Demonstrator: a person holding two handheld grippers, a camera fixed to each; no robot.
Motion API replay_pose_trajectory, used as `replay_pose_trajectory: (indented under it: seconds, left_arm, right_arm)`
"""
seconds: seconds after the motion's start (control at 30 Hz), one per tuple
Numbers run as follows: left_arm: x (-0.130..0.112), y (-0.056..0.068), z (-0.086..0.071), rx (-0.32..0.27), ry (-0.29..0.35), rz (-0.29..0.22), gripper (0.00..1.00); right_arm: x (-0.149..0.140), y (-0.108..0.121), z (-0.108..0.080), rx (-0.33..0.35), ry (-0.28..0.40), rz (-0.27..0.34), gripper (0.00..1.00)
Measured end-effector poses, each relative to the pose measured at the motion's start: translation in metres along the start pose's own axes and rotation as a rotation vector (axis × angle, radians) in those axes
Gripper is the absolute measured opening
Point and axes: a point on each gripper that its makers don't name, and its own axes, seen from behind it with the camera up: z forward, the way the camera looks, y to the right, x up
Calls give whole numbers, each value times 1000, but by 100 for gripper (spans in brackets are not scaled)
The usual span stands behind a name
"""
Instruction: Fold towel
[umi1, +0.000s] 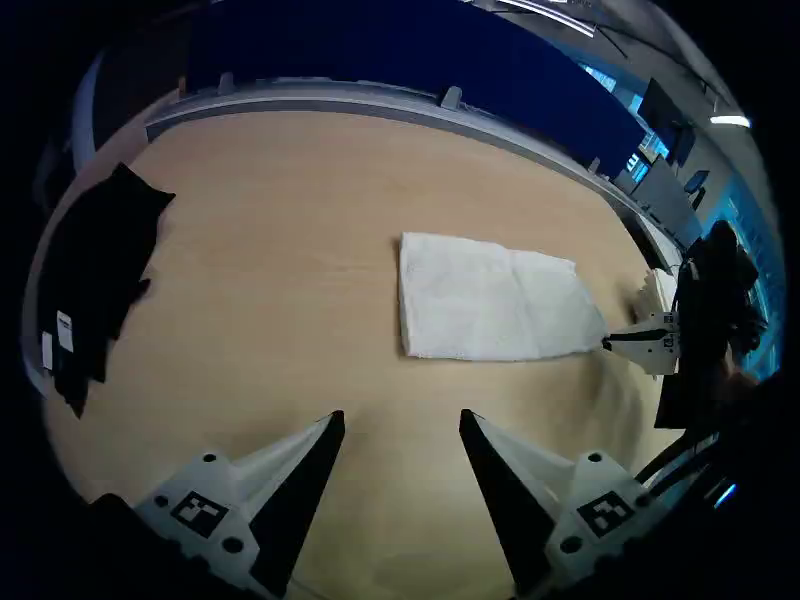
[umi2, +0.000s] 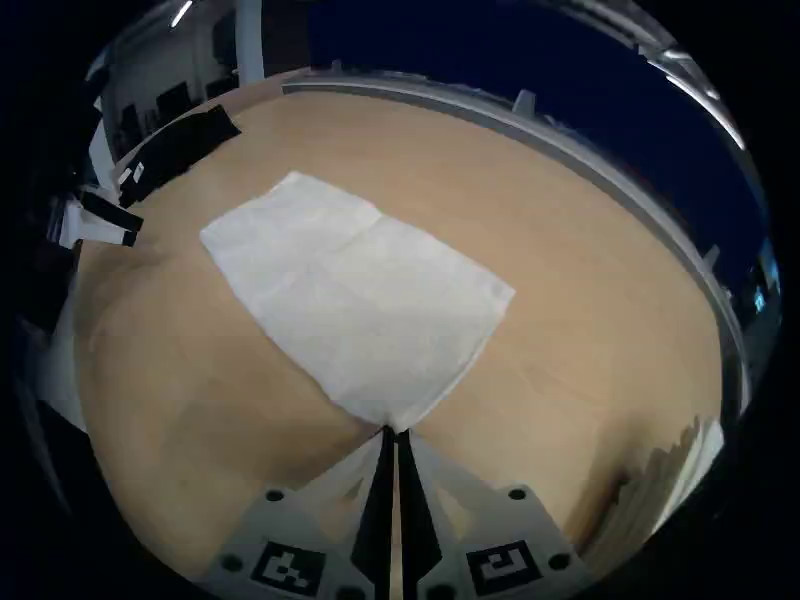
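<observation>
1. Light wood makes up the worktop (umi1: 280, 250), and it is wide and flat.
2. A white towel (umi1: 490, 300) lies flat on the worktop, near the middle. A soft crease runs across it.
3. The right gripper (umi2: 392, 432) has its two fingers pressed close together on one corner of the towel. In the right gripper view, that corner is the one nearest the camera and it sits right at the fingertips.
4. In the left gripper view, the right gripper is at the far right side of the towel, touching its corner.
5. The left gripper (umi1: 400, 414) has its fingers spread wide apart. It holds nothing. It is above bare wood, a little way back from the long edge of the towel.
6. A black cloth (umi1: 95, 270) lies on the worktop, well apart from the towel, by the edge.
7. A dark blue wall panel (umi1: 400, 50) stands along the back of the worktop.
</observation>
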Motion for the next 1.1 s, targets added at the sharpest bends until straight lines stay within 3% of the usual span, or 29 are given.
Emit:
replay_pose_trajectory:
  seconds: [0.37,0.67,1.1]
  left_arm:
    - [-5,-1,-24,2,29,-35,85]
    - [-9,0,-43,1,54,-62,85]
    - [-14,-10,-66,23,96,-92,85]
  right_arm:
    - [60,2,-25,-2,68,-109,2]
    - [117,-17,-41,6,148,-229,2]
    - [150,-43,-25,53,139,-369,2]
